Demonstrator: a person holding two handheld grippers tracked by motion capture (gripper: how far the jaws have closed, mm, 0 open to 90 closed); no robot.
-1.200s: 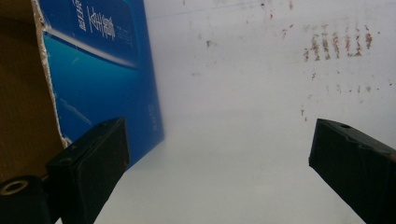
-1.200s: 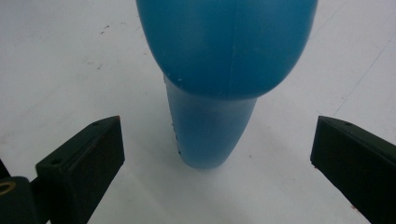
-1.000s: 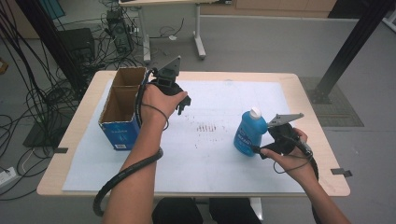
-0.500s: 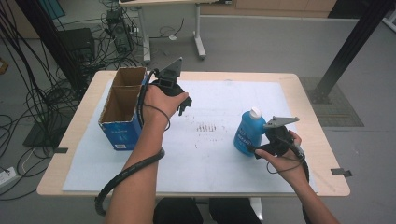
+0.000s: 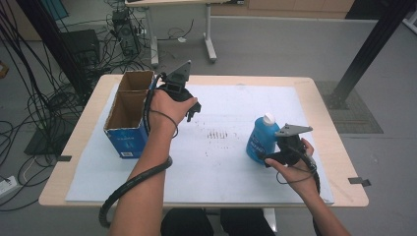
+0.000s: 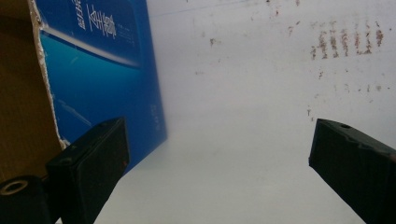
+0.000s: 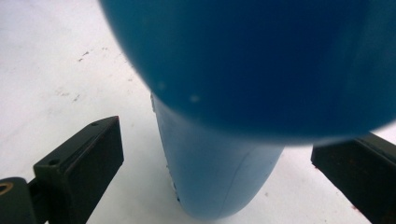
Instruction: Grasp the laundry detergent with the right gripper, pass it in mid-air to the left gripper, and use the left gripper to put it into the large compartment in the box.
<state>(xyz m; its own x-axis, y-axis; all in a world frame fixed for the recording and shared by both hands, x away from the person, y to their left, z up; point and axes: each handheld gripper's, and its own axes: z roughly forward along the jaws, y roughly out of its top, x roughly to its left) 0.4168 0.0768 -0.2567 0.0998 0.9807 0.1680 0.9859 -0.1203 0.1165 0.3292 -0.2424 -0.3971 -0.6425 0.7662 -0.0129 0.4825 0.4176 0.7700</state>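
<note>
A blue bottle [image 5: 258,139] with a white cap stands upright on the white sheet at the table's right. My right gripper [image 5: 266,157] is at its near-right side, low by the base. In the right gripper view the bottle [image 7: 219,177] stands between the open jaws, apart from both pads [image 7: 81,163]; my right gripper [image 7: 215,140] holds nothing. My left gripper [image 5: 192,112] hangs above the sheet just right of an open blue cardboard box [image 5: 125,140]. In the left gripper view my left gripper [image 6: 219,140] is open and empty, with the box's blue wall [image 6: 93,70] at its left.
A white sheet [image 5: 216,162] covers most of the wooden table [image 5: 339,147], with brown smudges [image 5: 219,134] in its middle. The box stands along the left edge. Cables and a black stand lie on the floor beyond the table.
My right gripper has shifted slightly left, closer in on the bottle. The left gripper and the box have stayed put.
</note>
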